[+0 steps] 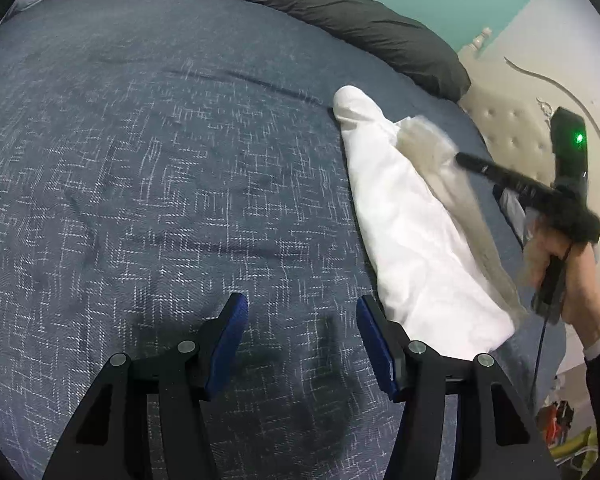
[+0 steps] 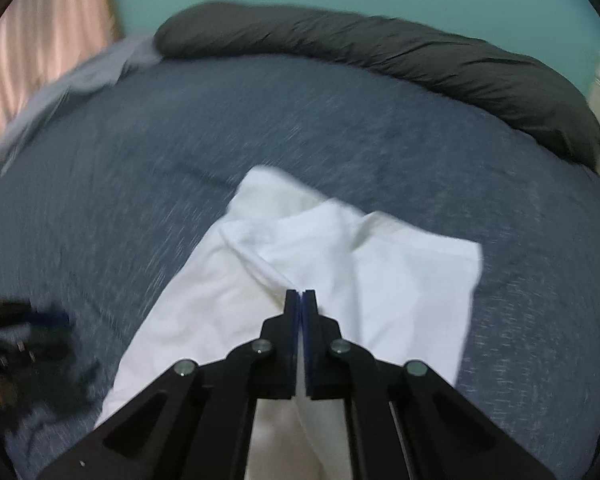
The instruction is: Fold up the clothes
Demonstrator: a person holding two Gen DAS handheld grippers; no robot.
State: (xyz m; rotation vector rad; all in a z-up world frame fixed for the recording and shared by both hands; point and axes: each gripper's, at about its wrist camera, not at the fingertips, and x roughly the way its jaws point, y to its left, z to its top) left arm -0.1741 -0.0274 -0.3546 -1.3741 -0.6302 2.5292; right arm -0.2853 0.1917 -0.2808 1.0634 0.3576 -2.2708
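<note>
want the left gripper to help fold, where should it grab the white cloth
Probably the near corner of the white cloth, coming in from the left gripper's right. That end lies flat on the bed beside the open jaws, while the right gripper already pinches the far side.

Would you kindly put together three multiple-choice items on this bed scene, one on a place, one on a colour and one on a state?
1. Where does the dark grey pillow lie?
A. Along the far edge of the bed, by the teal wall
B. On top of the white garment
C. Between the left claw's fingers

2. What colour is the garment being folded?
A. Red
B. White
C. Black

3. How does the left claw stand?
A. Shut on the pillow
B. Shut on the garment
C. Open, over the bare blue bedspread

Answers: 1 A, the pillow runs along the bed's far side under the wall. 2 B, the cloth is plain white in both views. 3 C, its blue pads stand well apart with only bedspread between them.
</note>
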